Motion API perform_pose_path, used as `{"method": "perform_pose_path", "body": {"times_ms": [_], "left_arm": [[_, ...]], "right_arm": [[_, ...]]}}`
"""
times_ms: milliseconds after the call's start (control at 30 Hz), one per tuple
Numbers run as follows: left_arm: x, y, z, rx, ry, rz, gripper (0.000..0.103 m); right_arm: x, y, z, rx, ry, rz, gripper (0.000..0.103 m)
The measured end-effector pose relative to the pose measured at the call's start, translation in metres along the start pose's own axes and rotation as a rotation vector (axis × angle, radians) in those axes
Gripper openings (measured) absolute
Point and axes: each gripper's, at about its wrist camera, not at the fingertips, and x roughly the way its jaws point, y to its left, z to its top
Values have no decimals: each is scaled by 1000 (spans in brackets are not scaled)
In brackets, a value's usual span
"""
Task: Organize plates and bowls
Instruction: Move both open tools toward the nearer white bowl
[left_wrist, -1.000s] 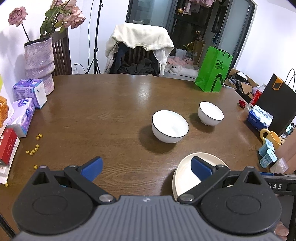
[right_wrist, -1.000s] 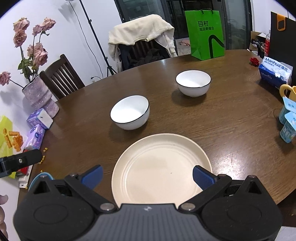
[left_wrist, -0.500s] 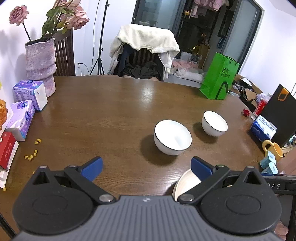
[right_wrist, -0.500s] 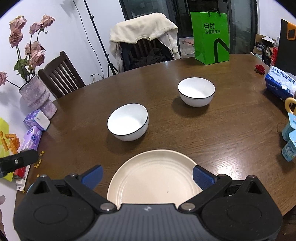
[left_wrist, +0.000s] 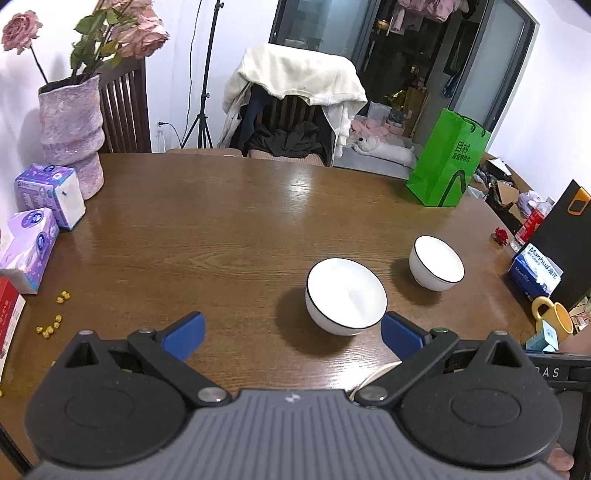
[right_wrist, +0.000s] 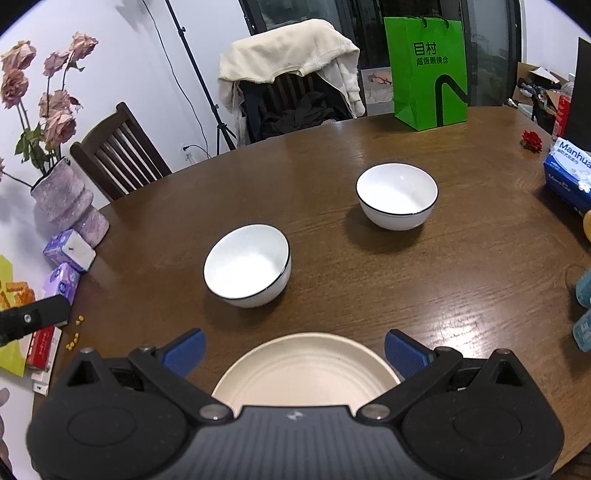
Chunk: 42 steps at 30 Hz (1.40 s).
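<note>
So nothing's been grabbed at this point. Both sets of tongs are spread wide with nothing between the blue pads: the left gripper (left_wrist: 290, 330) hangs over bare wood, and the right gripper (right_wrist: 293, 350) sits right above the near edge of the cream plate (right_wrist: 306, 369), jaws splayed either side of it without touching, as far as I can tell.

The layout makes sense if you're about to stack stuff. The plate lies flat at the front edge of the round wooden table (right_wrist: 406, 295), closest to the person, so my guess is it's the base everything gets gathered onto. The near bowl (right_wrist: 246, 266) sits upright just beyond the plate, a bit to the left, and the far bowl (right_wrist: 397, 195) is further back and to the right, well apart from the first. Both are upright and empty, black-rimmed, and look like a matching pair, so nesting one in the other seems like the obvious play.

Count: one plate, two bowls. That's all the crockery I can see, unless you count the yellow mug (left_wrist: 552, 317) off on the right side.

The clutter is all pushed to the edges: a green paper bag (right_wrist: 428, 70) at the back, a vase of dried roses (left_wrist: 70, 133) and tissue packs (left_wrist: 48, 195) on the left, and a blue tissue box (left_wrist: 535, 271) on the right. The middle's been left open for working.
</note>
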Motion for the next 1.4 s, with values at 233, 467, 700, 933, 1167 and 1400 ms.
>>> {"method": "perform_pose_path", "body": {"times_ms": [233, 467, 700, 933, 1167, 1400], "left_arm": [[30, -7, 8, -2, 36, 4, 103], [62, -12, 12, -13, 78, 12, 103], [85, -17, 21, -16, 90, 17, 103], [112, -16, 25, -32, 120, 35, 103], [136, -17, 31, -37, 136, 46, 103], [157, -17, 36, -42, 150, 59, 103]], "right_arm": [[23, -8, 15, 1, 30, 12, 103], [50, -15, 29, -1, 66, 23, 103], [72, -18, 43, -15, 80, 34, 103], [95, -19, 52, -26, 107, 56, 103], [119, -16, 60, -46, 125, 70, 102], [142, -12, 69, -70, 140, 74, 101]]}}
